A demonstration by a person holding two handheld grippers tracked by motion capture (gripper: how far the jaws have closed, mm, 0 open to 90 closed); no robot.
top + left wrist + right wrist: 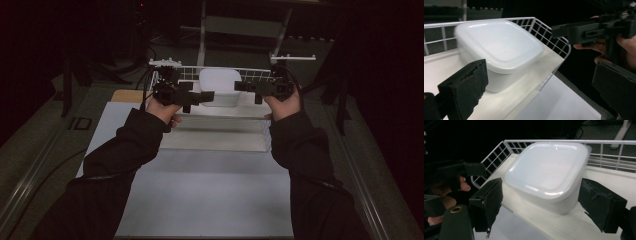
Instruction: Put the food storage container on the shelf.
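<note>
Left gripper (210, 95), at 9 o'clock of the container: jaws spread wide apart, empty, the near pad (465, 87) level with the container's side wall but not touching it.

White lidded container (219, 86), centre: it stands upright on the pale shelf board (215, 132) of a white wire rack (172, 64), toward the board's 12 o'clock edge and near the rear wire rail. It is a rounded-square plastic tub, with walls tapering slightly downward, capped by a smooth, glossy lid (499, 42) with a shallow raised centre and an overhanging lip.

Handling, as judged: probably light and fairly stiff; contents cannot be told, since the walls are opaque. The glossy plastic looks slippery, and the tapered walls could let pads slide upward until they meet the lip. The likeliest hold is across two opposite side walls just beneath the lid's lip, at 3 and 9 o'clock; pinching the lid alone may pop it off.

Right gripper (236, 86), at 3 o'clock of the container: jaws wide apart and empty. In its own view the two pads (602, 202) flank the tub's near corner, short of contact.
</note>
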